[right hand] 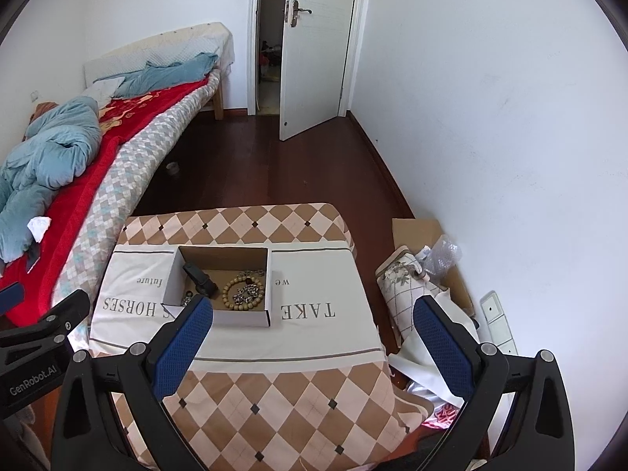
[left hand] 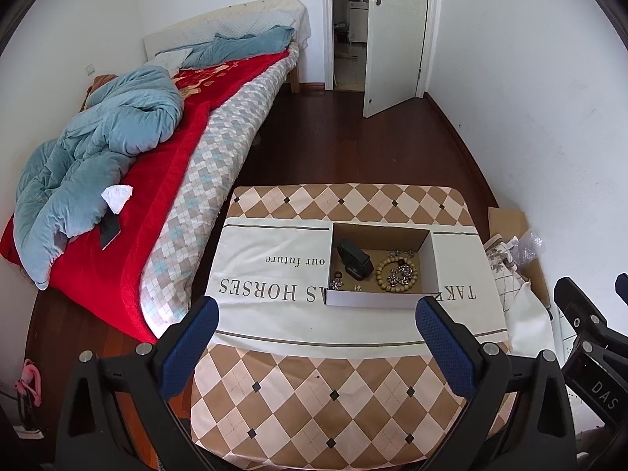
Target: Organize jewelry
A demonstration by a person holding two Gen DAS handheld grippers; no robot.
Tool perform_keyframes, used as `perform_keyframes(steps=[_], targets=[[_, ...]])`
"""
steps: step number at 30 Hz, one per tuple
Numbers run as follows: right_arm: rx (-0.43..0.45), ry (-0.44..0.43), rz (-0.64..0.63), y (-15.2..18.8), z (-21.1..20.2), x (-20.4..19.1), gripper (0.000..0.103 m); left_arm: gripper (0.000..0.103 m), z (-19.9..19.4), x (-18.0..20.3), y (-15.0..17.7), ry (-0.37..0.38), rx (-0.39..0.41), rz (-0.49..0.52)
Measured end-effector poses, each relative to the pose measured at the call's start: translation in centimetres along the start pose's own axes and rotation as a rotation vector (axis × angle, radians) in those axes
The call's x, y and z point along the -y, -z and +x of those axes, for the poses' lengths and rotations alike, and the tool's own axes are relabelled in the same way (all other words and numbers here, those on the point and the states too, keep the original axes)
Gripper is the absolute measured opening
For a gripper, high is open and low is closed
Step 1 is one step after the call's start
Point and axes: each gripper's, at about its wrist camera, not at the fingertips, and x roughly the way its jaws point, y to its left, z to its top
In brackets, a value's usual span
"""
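Note:
A shallow cardboard box point(left hand: 429, 265) point(right hand: 270, 274) sits on the cloth-covered table point(left hand: 306, 384) point(right hand: 274, 400). Inside lie a black watch point(left hand: 355, 261) point(right hand: 200, 276), a wooden bead bracelet point(left hand: 382, 272) point(right hand: 231, 292), a silver chain point(left hand: 402, 274) point(right hand: 245, 294) and small rings point(left hand: 338, 279) at the front left. My left gripper point(left hand: 318, 316) is open and empty, held above the table in front of the box. My right gripper point(right hand: 314, 318) is open and empty, to the right of the box.
A bed point(left hand: 129, 180) point(right hand: 78, 180) with red and blue covers runs along the left. Folded cloth, cardboard and bubble wrap point(right hand: 428, 271) lie on the floor right of the table. An open door point(right hand: 314, 55) is at the back.

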Motion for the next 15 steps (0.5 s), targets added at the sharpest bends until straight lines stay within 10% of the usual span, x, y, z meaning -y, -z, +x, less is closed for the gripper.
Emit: perform_keyframes(steps=[15], targets=[[-0.041,-0.025,-0.013,0.0,2.3,-1.1,0.103,0.102,1.8,-0.2,-0.5,-0.012,-0.018,-0.002]])
